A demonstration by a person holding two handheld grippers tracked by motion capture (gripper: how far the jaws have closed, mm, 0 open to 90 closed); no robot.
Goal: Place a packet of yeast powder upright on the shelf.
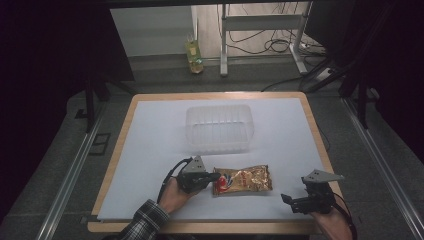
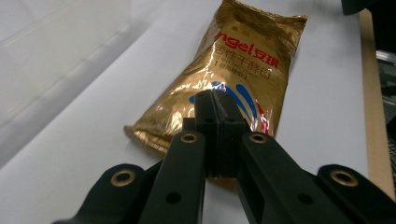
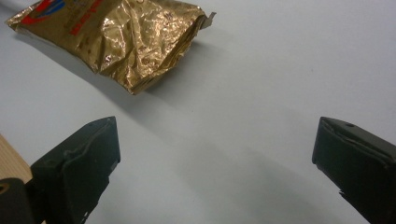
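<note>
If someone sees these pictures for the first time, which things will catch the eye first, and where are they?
The shiny gold snack bag stands out first: it lies on the white sheet near the front of the table, between the two hands. The left tool has its jaws closed on the bag's left end, while the right tool waits open at the front right corner. Behind the bag stands a clear plastic container, near the table's middle.

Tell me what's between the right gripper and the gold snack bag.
Nothing: bare white sheet lies between the right gripper and the gold snack bag, as the right gripper view and the high view show.
</note>
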